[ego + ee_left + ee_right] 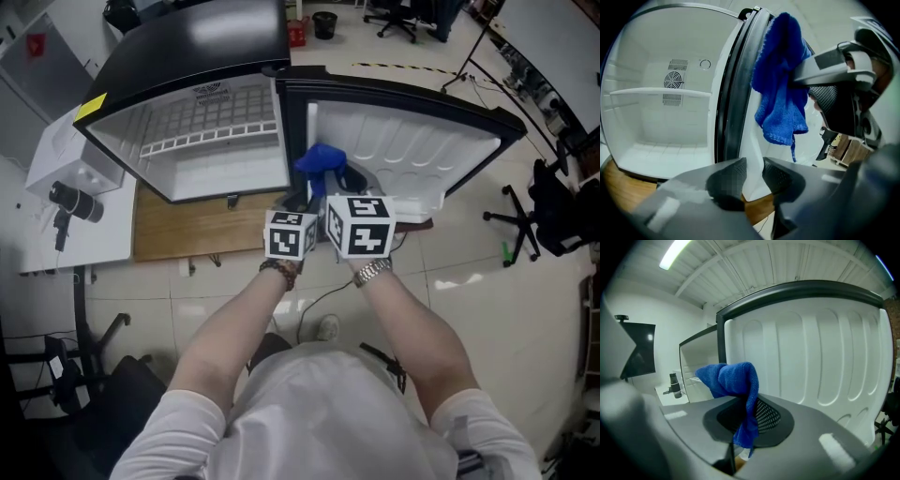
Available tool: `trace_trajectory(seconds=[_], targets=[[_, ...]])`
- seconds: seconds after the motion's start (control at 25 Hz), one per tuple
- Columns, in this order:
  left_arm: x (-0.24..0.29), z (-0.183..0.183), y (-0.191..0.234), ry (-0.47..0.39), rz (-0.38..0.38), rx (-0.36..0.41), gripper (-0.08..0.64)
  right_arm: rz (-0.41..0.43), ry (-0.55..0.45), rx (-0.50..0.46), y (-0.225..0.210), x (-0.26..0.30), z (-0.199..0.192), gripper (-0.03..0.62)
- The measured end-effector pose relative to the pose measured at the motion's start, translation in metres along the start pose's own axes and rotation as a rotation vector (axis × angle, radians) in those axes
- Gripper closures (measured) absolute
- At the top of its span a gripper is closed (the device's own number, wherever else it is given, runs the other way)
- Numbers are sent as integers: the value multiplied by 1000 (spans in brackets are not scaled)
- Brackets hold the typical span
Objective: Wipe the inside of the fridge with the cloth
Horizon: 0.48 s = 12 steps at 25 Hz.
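A small black fridge stands open, its white inside with one shelf in view. Its door swings out to the right. My right gripper is shut on a blue cloth, which it holds up in front of the door's inner panel. The cloth hangs from it beside the door's black seal. My left gripper is closed on the door's white lower edge.
The fridge sits on a wooden board. A white table with a small black camera stands at the left. Office chairs are at the right, and a dark chair is near my left side.
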<state>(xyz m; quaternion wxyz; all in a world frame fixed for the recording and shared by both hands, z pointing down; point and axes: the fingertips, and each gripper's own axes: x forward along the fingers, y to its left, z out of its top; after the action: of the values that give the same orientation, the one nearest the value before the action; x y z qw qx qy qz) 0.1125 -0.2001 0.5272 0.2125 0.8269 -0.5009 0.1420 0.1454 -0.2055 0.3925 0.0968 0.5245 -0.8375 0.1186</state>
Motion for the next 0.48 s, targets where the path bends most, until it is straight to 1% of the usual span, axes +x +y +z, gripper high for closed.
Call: trace_trajectory(seconds=[0.12, 0.48], targets=[[0, 0, 1, -6, 5, -2, 454, -28, -7, 6, -12, 1, -1, 551], [0, 0, 1, -14, 21, -2, 456, -65, -15, -11, -39, -12, -3, 551]])
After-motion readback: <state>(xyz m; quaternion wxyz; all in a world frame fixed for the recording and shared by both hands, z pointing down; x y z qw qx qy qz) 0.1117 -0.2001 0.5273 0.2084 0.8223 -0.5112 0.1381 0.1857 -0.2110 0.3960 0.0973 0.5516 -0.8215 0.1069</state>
